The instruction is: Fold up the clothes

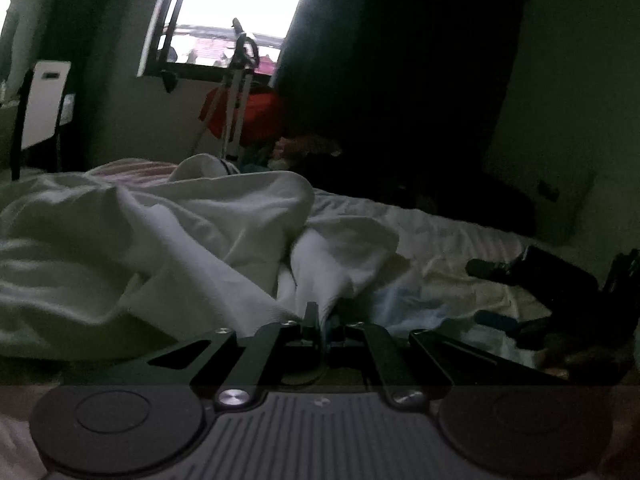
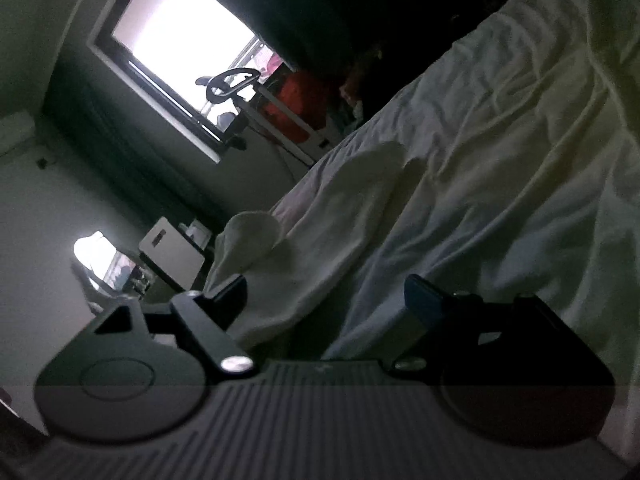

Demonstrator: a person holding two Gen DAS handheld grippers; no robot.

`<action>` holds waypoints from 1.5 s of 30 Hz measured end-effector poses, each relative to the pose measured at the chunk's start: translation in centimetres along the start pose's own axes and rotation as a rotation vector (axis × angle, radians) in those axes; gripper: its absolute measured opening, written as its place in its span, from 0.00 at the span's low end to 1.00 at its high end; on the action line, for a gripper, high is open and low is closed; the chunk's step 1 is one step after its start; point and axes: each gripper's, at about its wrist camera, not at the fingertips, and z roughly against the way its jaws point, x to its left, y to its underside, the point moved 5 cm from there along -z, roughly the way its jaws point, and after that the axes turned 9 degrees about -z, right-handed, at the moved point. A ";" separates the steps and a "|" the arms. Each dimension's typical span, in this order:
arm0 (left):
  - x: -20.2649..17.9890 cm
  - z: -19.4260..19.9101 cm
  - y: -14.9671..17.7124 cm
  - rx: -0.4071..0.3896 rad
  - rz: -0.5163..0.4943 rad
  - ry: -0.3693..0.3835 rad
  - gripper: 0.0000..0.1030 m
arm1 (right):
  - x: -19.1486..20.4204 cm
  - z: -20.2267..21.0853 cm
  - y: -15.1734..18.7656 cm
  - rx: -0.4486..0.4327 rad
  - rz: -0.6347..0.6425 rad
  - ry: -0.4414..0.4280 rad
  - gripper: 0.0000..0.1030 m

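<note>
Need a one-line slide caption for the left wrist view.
Left gripper shut on bunched white garment on the bed, right gripper open alongside.

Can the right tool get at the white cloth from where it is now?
Probably yes. The right tool stands open with the white cloth lying bunched on the bed sheet right ahead of its fingers, nothing between. The left tool is already shut on another fold of it.

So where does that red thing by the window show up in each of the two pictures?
Left wrist view: the red thing sits upper centre-left, just below the window's right corner, behind a white stand.
Right wrist view: the red thing is upper centre, the picture tilted, right of the window.
Shared landmark: the bright window.
</note>
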 end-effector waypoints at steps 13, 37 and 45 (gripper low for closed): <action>1.6 1.7 0.1 -0.091 0.205 -0.047 0.03 | -5.6 -12.0 -4.9 0.081 -0.375 -0.122 0.59; 3.6 -1.1 1.5 -0.043 0.231 -0.047 0.03 | -0.6 -16.0 -12.3 -0.094 -0.180 -0.042 0.08; -2.2 -1.9 1.7 -0.002 0.033 0.062 0.13 | 1.2 -4.8 -18.1 -0.248 -0.053 0.170 0.07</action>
